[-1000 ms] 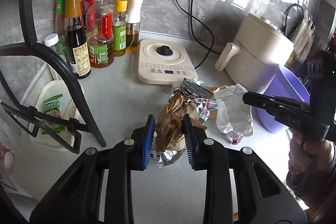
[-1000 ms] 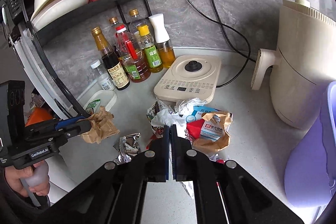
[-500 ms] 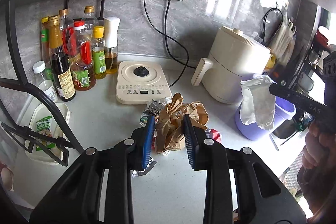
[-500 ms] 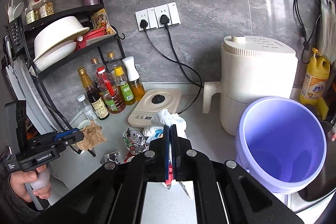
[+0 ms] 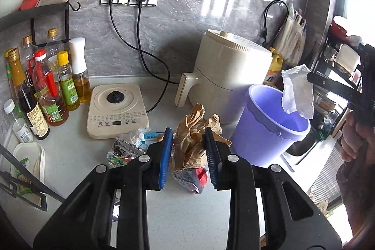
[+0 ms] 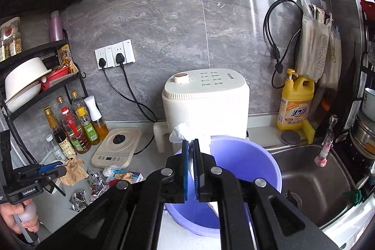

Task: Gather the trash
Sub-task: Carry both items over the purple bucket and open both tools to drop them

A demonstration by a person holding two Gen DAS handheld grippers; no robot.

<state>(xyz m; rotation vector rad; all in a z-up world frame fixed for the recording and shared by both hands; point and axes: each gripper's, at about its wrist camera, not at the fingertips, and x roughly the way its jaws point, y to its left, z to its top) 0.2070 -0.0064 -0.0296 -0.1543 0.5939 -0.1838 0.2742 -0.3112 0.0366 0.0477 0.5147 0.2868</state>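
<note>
The right tool (image 6: 192, 170) is pinched nearly closed on a crumpled white tissue (image 6: 181, 132), which sticks up above its blue pads and hangs down behind them. It holds the tissue right over the open mouth of the purple bucket (image 6: 253, 156); from the left wrist view the same tissue (image 5: 296, 90) dangles above the bucket's (image 5: 264, 132) far rim.

The left tool (image 5: 189, 154) sits lower, above the table (image 5: 187, 214), its pads set narrow and clamped on a wad of brown paper (image 5: 191, 139). Below and beside the wad lies the rest of the trash pile: a red and blue wrapper (image 5: 194, 179), silver foil (image 5: 124, 151) and a small blue and white packet (image 5: 151, 136), all close together on the table.

Behind the pile stands a flat cream cooker base (image 5: 117, 109), and a tall cream appliance (image 5: 229, 72) stands just behind the bucket. Sauce and oil bottles (image 5: 49, 90) are grouped at the left, under a black rack. A steel sink (image 6: 311, 175) lies right of the bucket, with a yellow soap bottle (image 6: 295, 102) behind it.
</note>
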